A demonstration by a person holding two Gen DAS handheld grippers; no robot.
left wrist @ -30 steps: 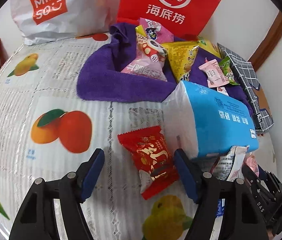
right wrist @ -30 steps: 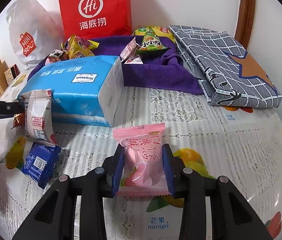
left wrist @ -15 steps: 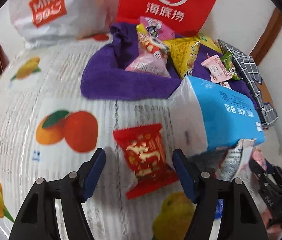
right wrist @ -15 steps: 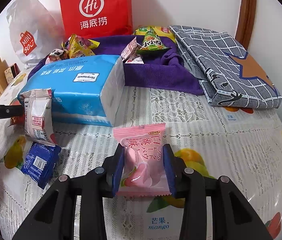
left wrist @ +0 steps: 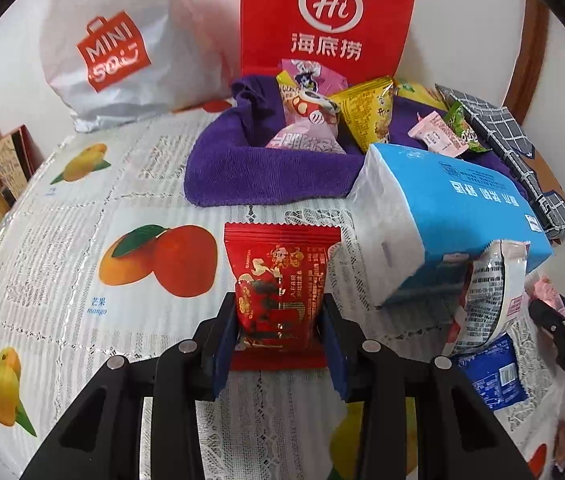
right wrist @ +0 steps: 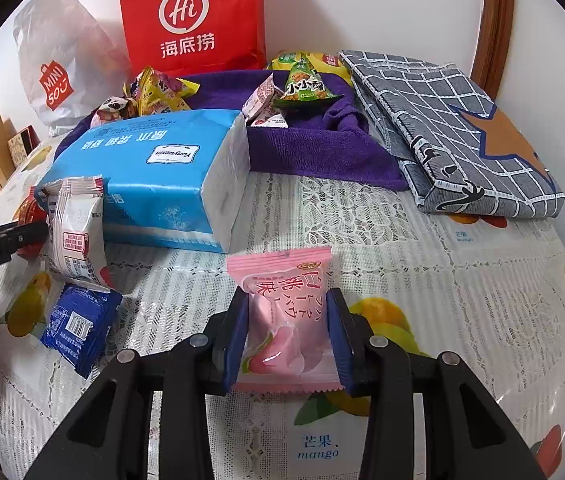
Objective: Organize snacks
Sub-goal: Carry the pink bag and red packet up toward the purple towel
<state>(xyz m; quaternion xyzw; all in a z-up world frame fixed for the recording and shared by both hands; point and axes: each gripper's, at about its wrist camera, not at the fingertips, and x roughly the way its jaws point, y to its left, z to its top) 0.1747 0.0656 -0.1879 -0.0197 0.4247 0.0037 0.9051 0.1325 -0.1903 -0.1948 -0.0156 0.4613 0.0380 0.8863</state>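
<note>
the left gripper [left wrist: 280,320] is clamped on a red snack packet [left wrist: 280,284] at lower centre. a blue tissue pack [left wrist: 450,216] sits right of it, a purple towel [left wrist: 258,176] with snacks above, and a red paper bag [left wrist: 328,16] at top.

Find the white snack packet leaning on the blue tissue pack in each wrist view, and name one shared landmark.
Left wrist: white snack packet at right, against the blue tissue pack.
Right wrist: white snack packet at left, against that pack's near corner.
Shared landmark: red Hi bag at the back.
</note>
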